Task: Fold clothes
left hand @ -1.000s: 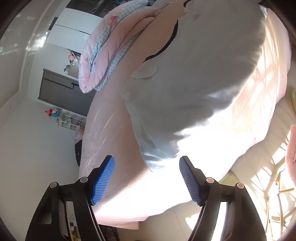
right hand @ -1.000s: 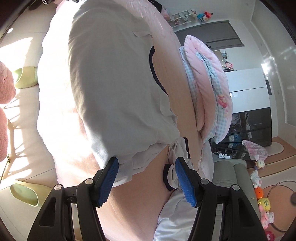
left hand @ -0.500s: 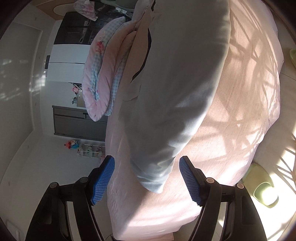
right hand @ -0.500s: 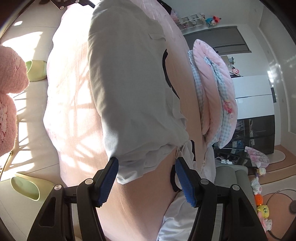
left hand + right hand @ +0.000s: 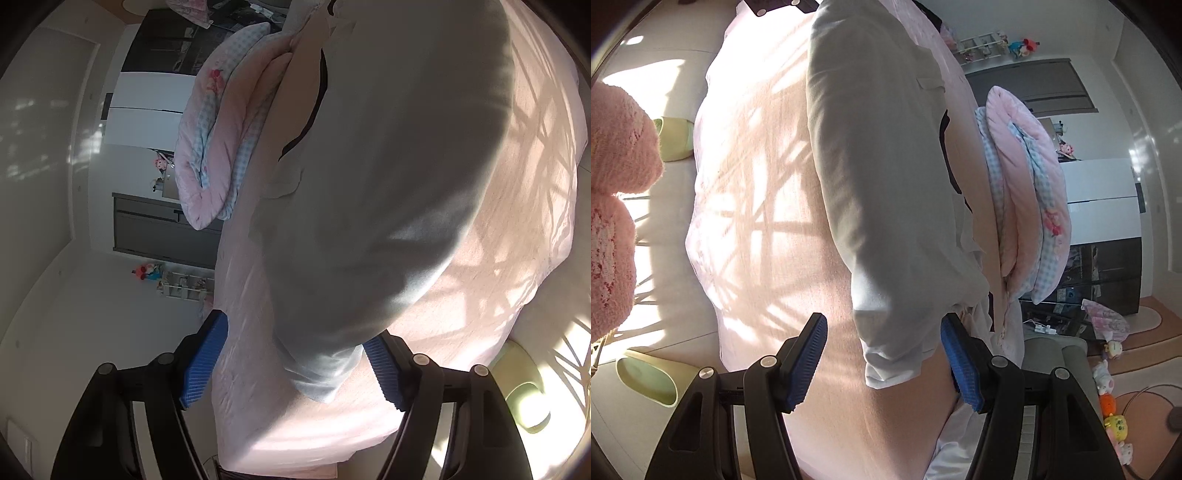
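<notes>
Since a second ago: left gripper (image 5: 295,363) shifted along the bed (image 5: 517,206), its jaws opening around the garment (image 5: 388,166) corner, pads not pressing. Garment: pale grey, smooth, oblong, flat on pink sheet beside the rolled quilt (image 5: 218,122). Right gripper (image 5: 884,365): tilted downward, jaws apart, straddling the opposite corner.

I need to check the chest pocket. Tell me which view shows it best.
The left wrist view: the pocket is large and faces the camera on the shirt. The right wrist view shows it small, far off near the shirt's edge.
</notes>
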Motion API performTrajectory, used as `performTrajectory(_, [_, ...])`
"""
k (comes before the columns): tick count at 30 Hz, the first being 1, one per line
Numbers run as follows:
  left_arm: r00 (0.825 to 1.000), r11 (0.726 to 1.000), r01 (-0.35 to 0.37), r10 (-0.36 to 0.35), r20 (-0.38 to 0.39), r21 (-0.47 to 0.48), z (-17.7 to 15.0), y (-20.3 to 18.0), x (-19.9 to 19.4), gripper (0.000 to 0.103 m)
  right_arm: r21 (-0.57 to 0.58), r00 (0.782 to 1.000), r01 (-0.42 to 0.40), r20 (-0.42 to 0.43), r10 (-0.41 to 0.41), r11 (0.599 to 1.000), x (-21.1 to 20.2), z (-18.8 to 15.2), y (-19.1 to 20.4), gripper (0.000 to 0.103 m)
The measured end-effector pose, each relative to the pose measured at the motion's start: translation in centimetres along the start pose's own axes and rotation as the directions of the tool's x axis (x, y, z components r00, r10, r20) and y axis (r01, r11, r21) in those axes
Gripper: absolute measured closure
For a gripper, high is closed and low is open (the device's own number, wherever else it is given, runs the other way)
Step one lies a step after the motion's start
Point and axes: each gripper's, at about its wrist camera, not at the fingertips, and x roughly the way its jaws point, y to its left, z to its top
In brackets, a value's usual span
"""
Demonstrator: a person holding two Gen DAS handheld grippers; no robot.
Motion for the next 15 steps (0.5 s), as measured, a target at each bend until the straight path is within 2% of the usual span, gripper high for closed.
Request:
performTrajectory(3, [1.000,1.000,-0.018,0.018,-0.007,-0.019,0.0,0.1,0.0,0.020,0.010,0.999,0.035,0.002,-0.035,0.999,0.3,0.3,-0.1,0.040])
performTrajectory(6, [0.999,1.000,-0.028,0.028,-0.015,-0.011,0.2,-0.3,0.3,0.020,0.028,1.000,0.031,-0.002,-0.031,0.999,0.7,0.5,-0.2,0.040])
performTrajectory(9, [1.000,0.999,-0.027,0.026,0.009,0.030,0.3,-1.3,0.1,0.020,0.012,1.000,0.028,0.001,-0.028,1.000,1.2,0.6,0.1,0.040])
performTrajectory(15, [0.993,0.985,-0.080,0.065,0.100,0.153,0.7,-3.1,-0.9,0.019,-0.054,0.996,0.087,0.025,-0.086,0.995,1.3,0.7,1.2,0.040])
